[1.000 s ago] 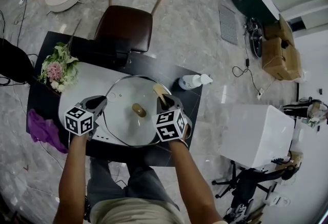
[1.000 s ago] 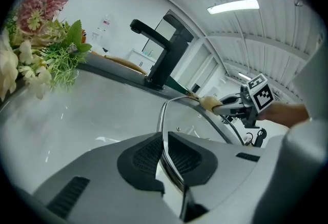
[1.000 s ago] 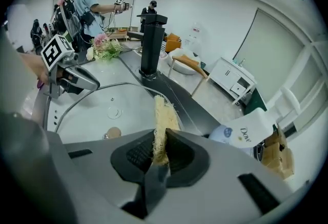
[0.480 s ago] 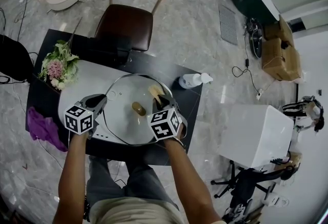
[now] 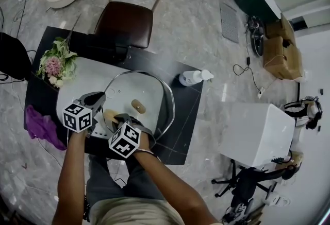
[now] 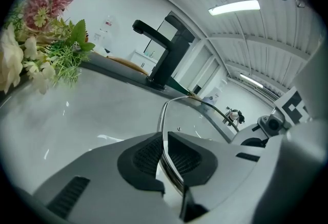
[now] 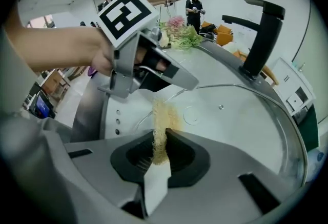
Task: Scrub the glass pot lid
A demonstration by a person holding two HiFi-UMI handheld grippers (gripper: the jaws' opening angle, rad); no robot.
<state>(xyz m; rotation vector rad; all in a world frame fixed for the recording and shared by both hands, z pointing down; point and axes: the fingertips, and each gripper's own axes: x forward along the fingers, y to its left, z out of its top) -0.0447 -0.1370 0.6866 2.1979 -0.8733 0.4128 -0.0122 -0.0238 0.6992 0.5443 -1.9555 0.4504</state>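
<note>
left gripper [image 6: 163, 154] clamps glass lid [image 5: 147, 89] rim; right gripper [image 7: 160, 154] pinches scrub pad [image 7: 163, 118]. press pad flat on glass ahead of its jaws.

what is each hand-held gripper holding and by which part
Left hand-held gripper: the glass pot lid, clamped by its metal rim. Right hand-held gripper: a yellowish scrub pad, pinched by one edge.

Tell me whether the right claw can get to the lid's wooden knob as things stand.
Probably yes. The right claw, shut on the scrub pad, hangs over the glass lid with only bare glass between it and the knob. The left claw clamps the rim, aside.
</note>
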